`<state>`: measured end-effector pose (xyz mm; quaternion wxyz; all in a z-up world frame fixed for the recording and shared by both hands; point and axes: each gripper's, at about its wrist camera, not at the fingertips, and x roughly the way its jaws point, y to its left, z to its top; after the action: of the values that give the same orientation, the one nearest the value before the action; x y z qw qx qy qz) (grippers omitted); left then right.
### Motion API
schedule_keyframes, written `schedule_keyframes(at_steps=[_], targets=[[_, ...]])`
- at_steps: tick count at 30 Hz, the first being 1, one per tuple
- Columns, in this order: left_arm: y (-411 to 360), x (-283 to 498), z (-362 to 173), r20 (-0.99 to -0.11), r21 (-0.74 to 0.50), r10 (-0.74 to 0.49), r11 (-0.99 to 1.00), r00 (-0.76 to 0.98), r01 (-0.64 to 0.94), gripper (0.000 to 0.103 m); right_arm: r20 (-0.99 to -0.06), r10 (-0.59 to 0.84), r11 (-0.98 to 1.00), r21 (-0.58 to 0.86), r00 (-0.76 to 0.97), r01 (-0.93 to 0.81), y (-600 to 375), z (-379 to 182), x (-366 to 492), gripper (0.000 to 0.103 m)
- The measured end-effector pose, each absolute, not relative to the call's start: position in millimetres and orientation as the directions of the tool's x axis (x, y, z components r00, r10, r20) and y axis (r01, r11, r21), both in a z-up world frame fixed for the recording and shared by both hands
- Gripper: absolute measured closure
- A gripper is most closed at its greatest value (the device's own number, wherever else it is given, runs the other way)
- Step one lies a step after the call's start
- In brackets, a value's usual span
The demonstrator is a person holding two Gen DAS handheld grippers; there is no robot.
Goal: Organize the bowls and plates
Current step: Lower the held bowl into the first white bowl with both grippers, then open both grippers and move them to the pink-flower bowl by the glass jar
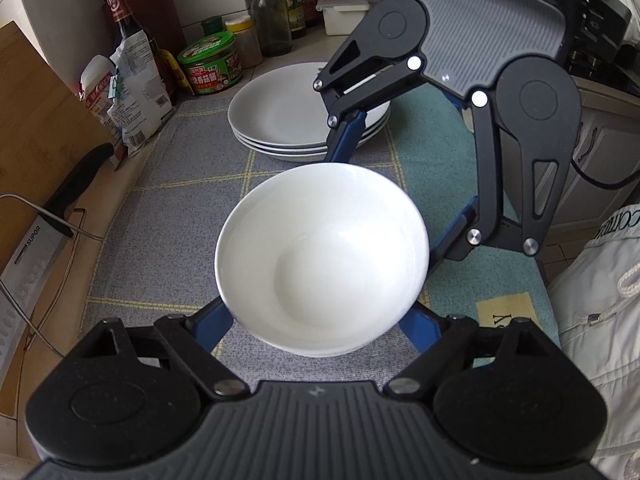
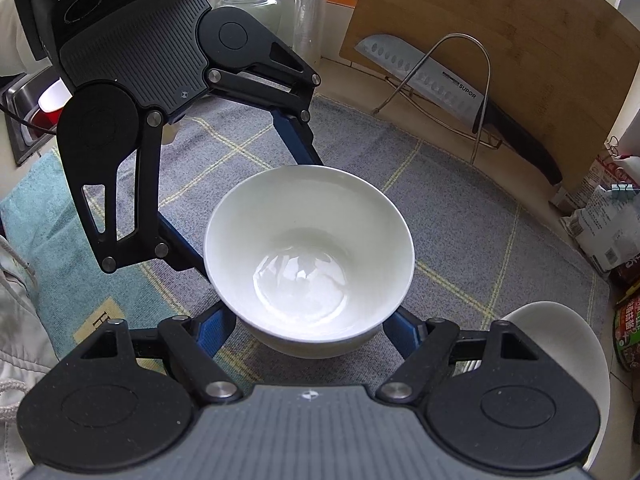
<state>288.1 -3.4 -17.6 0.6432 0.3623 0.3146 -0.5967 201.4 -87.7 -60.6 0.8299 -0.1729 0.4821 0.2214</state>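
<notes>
Both tongs flank the white bowl [image 1: 322,258]; knife [image 2: 432,80] reads SUPOR.

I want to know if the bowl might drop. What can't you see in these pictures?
- Left wrist view: the left gripper has its tips hidden under the bowl, so its squeeze is unclear.
- Right wrist view: the right gripper has its tips hidden under the bowl too.
- Left wrist view: the right gripper covers part of the plates.
</notes>
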Motion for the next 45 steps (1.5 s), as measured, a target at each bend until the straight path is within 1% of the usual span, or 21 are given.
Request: schedule_keyframes(at_steps=[9,13,15,17,18,22,26,31,35,38,41,45], targets=[[-7.8,291.1,-19.1,-0.841,0.058,-0.537,0.028,0.064,0.998,0.011,-0.883,0.204,0.855,-0.048,0.422,-0.516,-88.8,-64.1,202.9,0.018],[-9.0,291.0,-22.6,-0.844,0.061,-0.532,0.033,0.069,0.998,0.009,-0.884,0.186,0.852,-0.072,0.429,-0.519,-85.4,-65.7,201.8,0.015],[-6.6,290.5,-21.9,-0.838,0.071,-0.539,0.036,0.079,0.997,0.009,-0.878,0.191,0.854,-0.072,0.439,-0.516,-85.8,-64.3,201.6,0.011],[-4.5,289.5,-20.1,-0.837,0.084,-0.54,0.039,0.092,0.996,0.007,-0.865,0.205,0.857,-0.068,0.458,-0.511,-86.9,-59.6,201.5,0.002],[-3.2,288.7,-19.1,-0.835,0.091,-0.541,0.039,0.098,0.995,0.007,-0.857,0.212,0.858,-0.067,0.47,-0.509,-87.1,-55.8,200.9,0.001],[3.2,280.2,-11.4,-0.821,0.141,-0.555,0.034,0.136,0.989,0.007,-0.839,0.238,0.86,-0.052,0.489,-0.508,-87.3,-47.4,201.1,0.001],[9.7,272.4,-5.2,-0.809,0.165,-0.57,0.019,0.146,0.986,0.006,-0.838,0.254,0.855,-0.038,0.483,-0.517,-84.8,-48.3,200.5,0.001],[11.5,272.1,-10.5,-0.812,0.144,-0.569,0.022,0.131,0.989,0.005,-0.836,0.245,0.857,-0.05,0.491,-0.513,-85.1,-49.7,200.3,0.0],[17.7,271.7,-9.0,-0.792,0.126,-0.592,0.086,0.152,0.988,0.005,-0.833,0.235,0.864,-0.057,0.501,-0.5,-86.1,-47.6,200.5,0.001],[28.2,268.6,-5.1,-0.77,0.127,-0.604,0.173,0.207,0.977,0.005,-0.819,0.223,0.869,-0.079,0.529,-0.489,-82.4,-42.3,201.0,0.0],[45.9,268.5,-0.1,-0.745,0.114,-0.607,0.293,0.277,0.949,0.005,-0.803,0.21,0.871,-0.105,0.558,-0.48,-73.8,-36.6,205.4,0.0],[81.5,277.6,2.3,-0.734,0.101,-0.542,0.51,0.411,0.854,0.005,-0.789,0.221,0.859,-0.121,0.574,-0.497,-55.6,-31.3,216.7,0.0]])
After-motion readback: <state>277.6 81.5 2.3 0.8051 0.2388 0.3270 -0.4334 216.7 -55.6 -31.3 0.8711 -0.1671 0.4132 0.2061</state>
